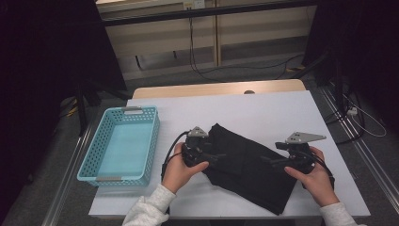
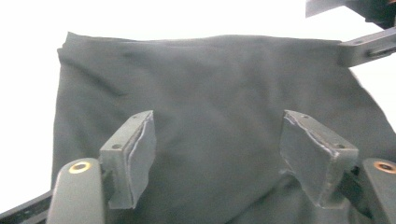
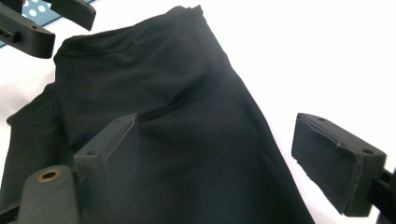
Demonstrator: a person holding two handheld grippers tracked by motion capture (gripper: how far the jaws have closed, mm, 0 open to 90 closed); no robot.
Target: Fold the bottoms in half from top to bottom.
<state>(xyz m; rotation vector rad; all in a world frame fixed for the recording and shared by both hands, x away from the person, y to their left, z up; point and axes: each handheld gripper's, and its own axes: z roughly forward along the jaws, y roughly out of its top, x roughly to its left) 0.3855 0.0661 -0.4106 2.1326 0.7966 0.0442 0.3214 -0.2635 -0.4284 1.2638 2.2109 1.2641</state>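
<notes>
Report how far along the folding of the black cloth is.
Done: the black cloth lies folded into a flat, layered strip on the white table. In hand: nothing is gripped; the left gripper and right gripper both stand open over the cloth, one at each end. Left: probably another fold or moving it to the blue basket, which holds nothing.

the left gripper has its jaws spread wide above a folded black cloth (nothing pinched between the pads), which lies flat on a bright white table. the right gripper pokes in at the top right corner.
</notes>
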